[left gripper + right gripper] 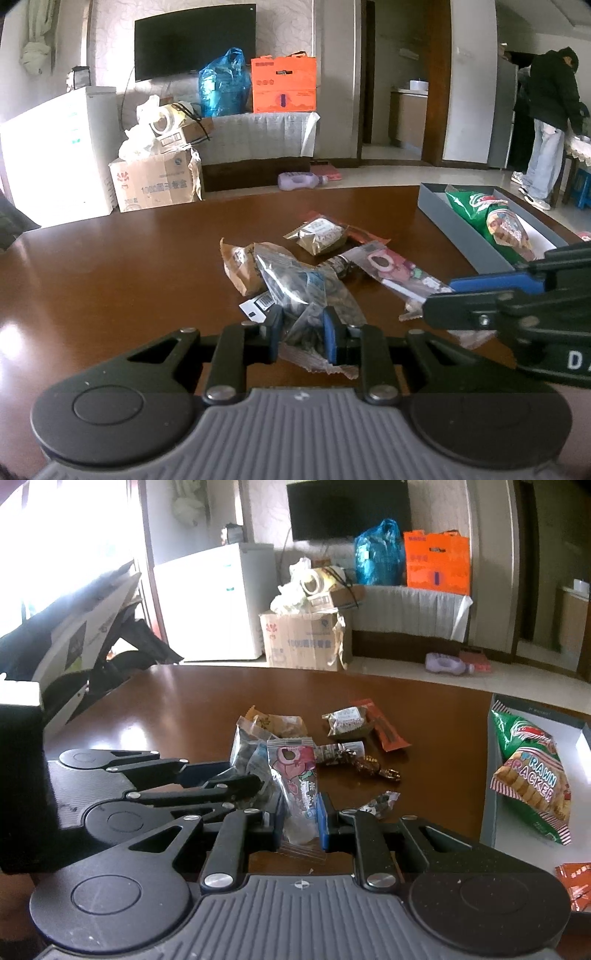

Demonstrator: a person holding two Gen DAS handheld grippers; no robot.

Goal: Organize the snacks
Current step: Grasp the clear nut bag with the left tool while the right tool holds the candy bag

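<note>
Several snack packets lie in a pile on the brown table [110,280]. My left gripper [303,334] is shut on a clear packet of dark snacks [295,284] at the pile's near end. My right gripper [301,821] is shut on a clear packet with a pink cartoon print [295,771], also seen in the left wrist view [395,267]. The two grippers sit side by side, the left one showing in the right wrist view [221,782]. A grey box [465,236] at the right holds a green prawn cracker bag [532,771].
More packets lie beyond: a tan one [238,266], a brown-and-white one [319,234], an orange-red bar [384,725] and small wrapped candies [373,768]. An orange packet [574,884] lies at the right edge. A person [550,122] stands far right behind the table.
</note>
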